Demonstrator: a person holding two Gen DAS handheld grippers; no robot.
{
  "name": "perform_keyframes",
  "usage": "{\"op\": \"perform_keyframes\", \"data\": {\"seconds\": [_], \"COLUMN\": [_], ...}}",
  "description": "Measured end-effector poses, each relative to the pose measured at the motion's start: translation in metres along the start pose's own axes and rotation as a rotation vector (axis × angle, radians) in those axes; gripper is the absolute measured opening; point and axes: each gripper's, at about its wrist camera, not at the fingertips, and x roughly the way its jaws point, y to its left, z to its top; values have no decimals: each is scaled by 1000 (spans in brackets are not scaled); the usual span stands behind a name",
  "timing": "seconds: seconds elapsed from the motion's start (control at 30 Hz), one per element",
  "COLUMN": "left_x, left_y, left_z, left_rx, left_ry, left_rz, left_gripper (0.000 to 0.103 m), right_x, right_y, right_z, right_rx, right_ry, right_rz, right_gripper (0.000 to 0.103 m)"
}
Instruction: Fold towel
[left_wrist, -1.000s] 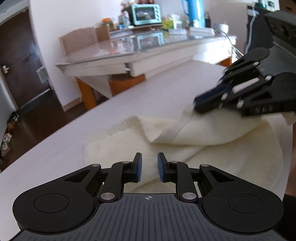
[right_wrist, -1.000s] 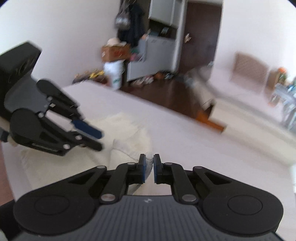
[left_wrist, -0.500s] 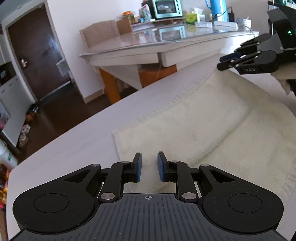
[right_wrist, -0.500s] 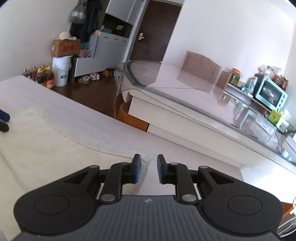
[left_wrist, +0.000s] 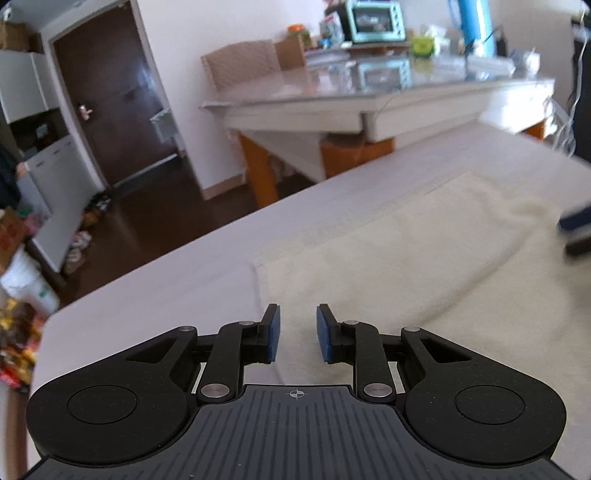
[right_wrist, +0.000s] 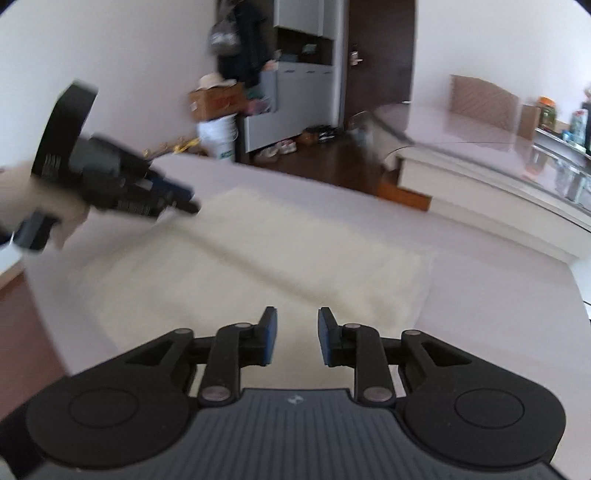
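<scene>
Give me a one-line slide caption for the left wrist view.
Left gripper, empty, above the cream towel lying on the white table.

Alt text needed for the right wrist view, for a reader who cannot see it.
A cream terry towel lies spread flat on a white table, below the right claw, whose blue-padded jaws are opening with nothing between them. The left claw reaches in blurred from the left over the towel's far edge.

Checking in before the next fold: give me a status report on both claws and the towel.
Left claw open, empty. Right claw opening, nothing between its pads. Towel flat on the white table. Nothing in the way.
</scene>
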Motion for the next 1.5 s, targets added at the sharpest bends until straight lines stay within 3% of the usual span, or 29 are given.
{"op": "perform_keyframes", "data": {"seconds": [0.07, 0.2, 0.3, 0.37, 0.4, 0.5, 0.57, 0.63, 0.83, 0.93, 0.97, 1.0, 1.27, 1.5], "left_x": [-16, -28, -36, -41, -42, -49, -51, -48, -27, -10, -6, -2, 23, 24], "left_y": [-10, -30, -41, -52, -55, -86, -119, -139, -172, -183, -182, -175, -85, -74], "left_z": [-8, -24, -27, -22, -21, -13, -10, -8, 4, 9, 10, 13, 13, 14], "left_rx": [23, 94, 83, 78, 83, 159, 271, 330, 330, 326, 303, 247, -296, -324], "left_ry": [-7, 8, -11, -37, -43, -84, -109, -115, -92, -59, -48, -38, 31, 34], "left_rz": [-56, -78, -114, -161, -177, -293, -376, -411, -470, -465, -460, -470, -568, -560], "left_gripper": [25, 26, 26, 24, 24, 25, 26, 27, 33, 27, 14, 9, 7, 8], "right_x": [-1, -10, -27, -44, -52, -62, -70, -75, -84, -82, -82, -79, -56, -26], "right_y": [5, 8, 2, -7, -12, -18, -22, -26, -31, -33, -32, -31, -18, -3], "right_z": [-8, -12, -13, -20, -23, -33, -42, -46, -50, -52, -53, -54, -44, -27], "right_rx": [-14, -20, 48, 132, 175, 229, 264, 286, 309, 317, 318, 318, 283, 233], "right_ry": [28, 52, 4, -32, -51, -60, -65, -69, -96, -102, -103, -101, -115, -101], "right_rz": [-1, 2, -11, -40, -56, -98, -123, -130, -144, -142, -142, -134, -43, 21], "right_gripper": [30, 30, 32, 43, 44, 44, 44, 44, 45, 46, 47, 47, 49, 50]}}
